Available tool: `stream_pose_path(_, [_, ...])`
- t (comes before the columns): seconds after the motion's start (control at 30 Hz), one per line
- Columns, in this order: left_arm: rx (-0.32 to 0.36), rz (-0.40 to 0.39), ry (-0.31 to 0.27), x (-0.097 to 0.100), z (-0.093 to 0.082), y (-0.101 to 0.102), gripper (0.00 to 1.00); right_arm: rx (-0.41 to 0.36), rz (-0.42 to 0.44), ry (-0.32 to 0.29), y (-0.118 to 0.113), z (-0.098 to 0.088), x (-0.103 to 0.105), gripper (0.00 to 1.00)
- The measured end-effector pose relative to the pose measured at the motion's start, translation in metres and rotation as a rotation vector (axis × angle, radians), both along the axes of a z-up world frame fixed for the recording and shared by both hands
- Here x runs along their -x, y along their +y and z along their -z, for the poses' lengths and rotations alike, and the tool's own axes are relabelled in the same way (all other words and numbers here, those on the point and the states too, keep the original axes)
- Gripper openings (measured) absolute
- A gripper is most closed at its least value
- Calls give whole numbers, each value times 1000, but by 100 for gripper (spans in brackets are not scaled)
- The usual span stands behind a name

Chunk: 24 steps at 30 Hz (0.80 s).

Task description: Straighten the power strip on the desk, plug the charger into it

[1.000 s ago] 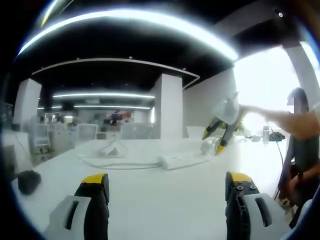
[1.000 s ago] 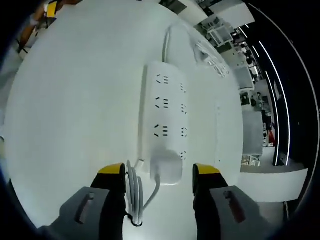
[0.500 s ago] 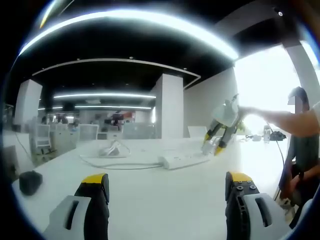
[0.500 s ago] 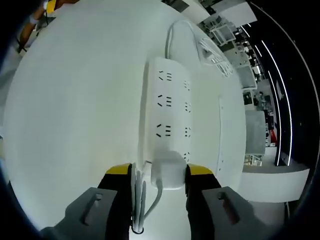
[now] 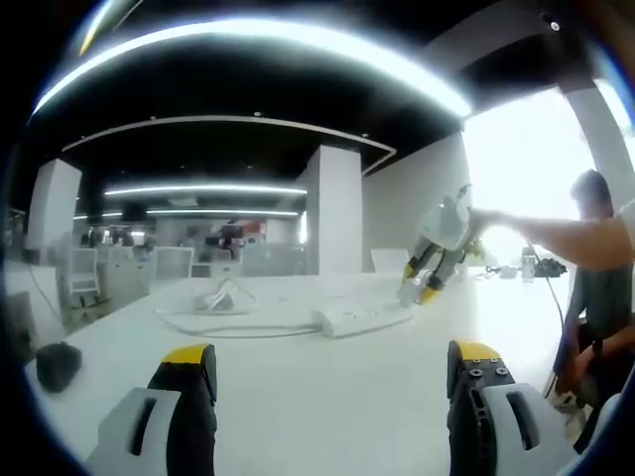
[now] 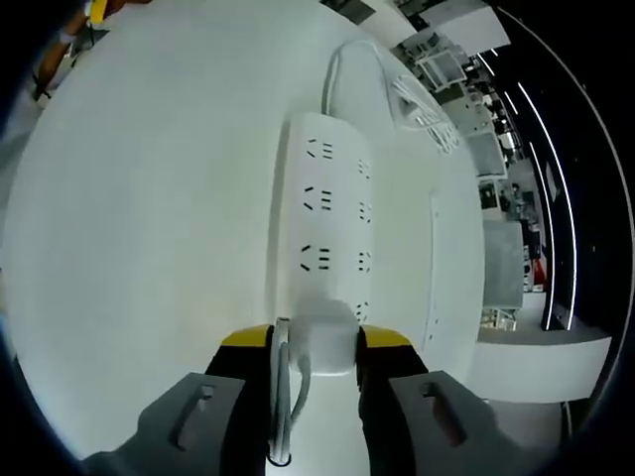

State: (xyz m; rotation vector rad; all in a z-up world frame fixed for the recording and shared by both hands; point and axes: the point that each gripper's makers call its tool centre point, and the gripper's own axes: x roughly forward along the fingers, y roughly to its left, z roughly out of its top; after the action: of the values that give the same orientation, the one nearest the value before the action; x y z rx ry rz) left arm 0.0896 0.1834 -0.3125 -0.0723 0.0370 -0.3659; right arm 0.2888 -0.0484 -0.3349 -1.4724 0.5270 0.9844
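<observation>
White plastic charger block (image 6: 327, 339), clamped between right gripper (image 6: 313, 342) jaws at the near end of long white power strip (image 6: 322, 228), mid-desk (image 6: 139, 228), presumably for plugging. Left gripper (image 5: 332, 362) held apart, idle.

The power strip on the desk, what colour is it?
White, with small dark socket slots. The power strip shows best in the right gripper view.
</observation>
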Motion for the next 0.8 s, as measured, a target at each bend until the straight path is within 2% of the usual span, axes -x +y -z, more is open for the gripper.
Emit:
stream_pose_path(0.13, [-2,3,-2,-1,-1,-1,99,-7,20,31,1,0,2,32])
stream_pose_path(0.5, [-3,4,-1,-2,-1,-2,99,-23,9,42,3,-2,6,29])
stream_pose_path(0.8, [-2,3,6,-4,2,-1,99,19,44,86,4,-2,9,25])
